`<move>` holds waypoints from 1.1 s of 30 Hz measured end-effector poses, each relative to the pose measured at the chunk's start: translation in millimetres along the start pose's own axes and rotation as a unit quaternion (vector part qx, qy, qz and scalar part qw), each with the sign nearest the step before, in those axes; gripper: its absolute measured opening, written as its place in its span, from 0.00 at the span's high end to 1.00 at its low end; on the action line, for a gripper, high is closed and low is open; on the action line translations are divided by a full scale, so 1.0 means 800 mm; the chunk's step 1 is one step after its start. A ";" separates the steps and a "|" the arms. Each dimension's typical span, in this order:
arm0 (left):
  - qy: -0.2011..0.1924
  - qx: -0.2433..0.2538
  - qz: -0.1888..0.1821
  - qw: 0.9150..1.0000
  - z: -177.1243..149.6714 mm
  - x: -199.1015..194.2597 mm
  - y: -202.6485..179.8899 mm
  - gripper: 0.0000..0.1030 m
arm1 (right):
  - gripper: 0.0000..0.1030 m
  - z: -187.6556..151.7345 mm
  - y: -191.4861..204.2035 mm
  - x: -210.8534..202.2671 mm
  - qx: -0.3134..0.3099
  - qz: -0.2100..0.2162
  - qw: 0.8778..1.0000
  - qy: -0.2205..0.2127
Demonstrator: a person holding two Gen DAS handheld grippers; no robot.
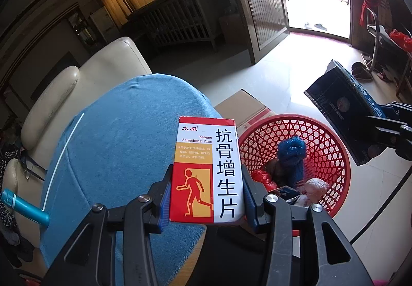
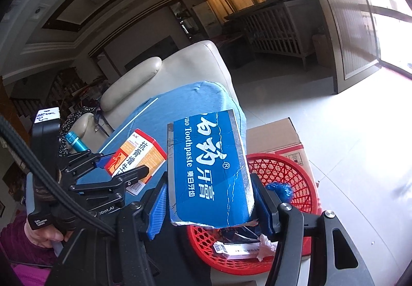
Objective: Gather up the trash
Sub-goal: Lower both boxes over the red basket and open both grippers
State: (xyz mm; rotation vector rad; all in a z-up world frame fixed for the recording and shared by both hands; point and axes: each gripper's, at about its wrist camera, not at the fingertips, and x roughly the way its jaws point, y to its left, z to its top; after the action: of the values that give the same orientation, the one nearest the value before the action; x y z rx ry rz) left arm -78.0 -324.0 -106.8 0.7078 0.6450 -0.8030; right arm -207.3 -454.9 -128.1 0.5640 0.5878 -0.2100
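A: What does the left view show, from the left edge across?

B: A blue cloth (image 1: 116,144), then the left tongs (image 1: 207,198) at lower centre, clamped on a red and white pill box (image 1: 208,170) standing upright between the pads. A red basket (image 1: 332,142) of trash sits at right.

A: And the right view?

B: At lower centre the right tongs (image 2: 209,203) grip a blue toothpaste box (image 2: 208,170), above the basket (image 2: 296,175).

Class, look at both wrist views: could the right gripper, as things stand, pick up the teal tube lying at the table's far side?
Probably not yet. The right gripper is shut on the toothpaste box, so its fingers are occupied, and the teal tube lies beyond the left gripper.
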 end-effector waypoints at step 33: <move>0.021 0.030 -0.014 0.999 0.019 0.024 -0.030 0.53 | 0.40 -0.002 -0.039 -0.007 0.051 0.002 0.999 -0.002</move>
State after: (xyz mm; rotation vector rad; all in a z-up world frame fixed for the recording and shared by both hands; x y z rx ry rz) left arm -83.6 -355.4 -119.2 0.7727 0.6718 -0.8378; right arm -223.5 -479.9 -140.0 0.6633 0.5741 -0.2374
